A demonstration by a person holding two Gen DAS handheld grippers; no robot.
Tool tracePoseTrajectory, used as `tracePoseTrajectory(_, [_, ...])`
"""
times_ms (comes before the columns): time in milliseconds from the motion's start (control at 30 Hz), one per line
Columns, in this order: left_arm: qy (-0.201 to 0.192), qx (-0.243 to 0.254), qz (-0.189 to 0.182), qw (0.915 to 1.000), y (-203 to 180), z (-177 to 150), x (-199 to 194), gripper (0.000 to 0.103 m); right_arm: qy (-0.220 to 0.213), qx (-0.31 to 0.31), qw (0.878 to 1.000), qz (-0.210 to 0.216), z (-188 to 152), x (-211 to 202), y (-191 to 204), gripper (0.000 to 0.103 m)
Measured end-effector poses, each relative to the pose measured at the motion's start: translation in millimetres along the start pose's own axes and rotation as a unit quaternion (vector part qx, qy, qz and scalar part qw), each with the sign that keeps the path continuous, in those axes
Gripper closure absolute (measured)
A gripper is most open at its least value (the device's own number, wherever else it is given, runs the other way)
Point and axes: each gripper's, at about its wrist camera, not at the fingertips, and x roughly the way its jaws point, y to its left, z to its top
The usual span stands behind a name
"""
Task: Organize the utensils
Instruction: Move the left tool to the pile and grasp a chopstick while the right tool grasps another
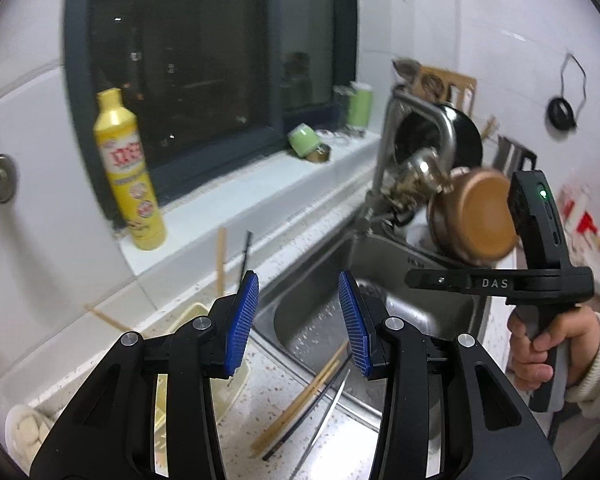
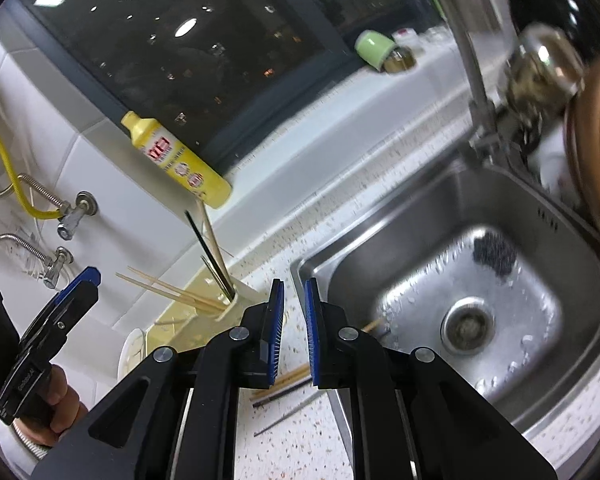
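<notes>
Colours and patterns only.

- Both grippers: black frames. Left gripper point(image 1: 298, 312) and right gripper point(image 2: 294, 330) carry blue pads with fine ribbing.
- Dish soap bottle point(image 1: 129, 176): yellow, label with red lettering.
- Countertop point(image 2: 308, 444): white, speckled with brown and red flecks.
- Sink point(image 2: 576, 280): bare grey steel, water droplets across the basin.
- Loose chopsticks point(image 1: 300, 396) at sink edge: some pale wood, some black.
- Utensil holder point(image 2: 236, 304): pale cream-yellow.
- Cup point(image 1: 305, 140) lying on the sill: light green.
- Pot lid point(image 1: 488, 216) by the tap: brown-copper.
- Window frame point(image 1: 74, 92): dark grey-blue.
- Wall tiles point(image 1: 440, 8): white.
- Hose point(image 2: 4, 168) on the wall: yellow.
</notes>
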Motion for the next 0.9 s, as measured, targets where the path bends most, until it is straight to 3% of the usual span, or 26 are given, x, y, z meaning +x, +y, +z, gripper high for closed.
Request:
tracePoseTrajectory(500, [0.096, 0.079, -0.039, 0.9914, -30.4, -32.8, 86.1, 0.062, 0.068, 0.076, 0.995, 0.022, -56.7, 57.3, -54.5, 0.094])
tracePoseTrajectory(900, [0.168, 0.122, -0.057, 0.9766, -34.9, -36.1, 158.0, 0.062, 0.11, 0.123, 0.986, 0.034, -74.7, 100.6, -76.4, 0.092])
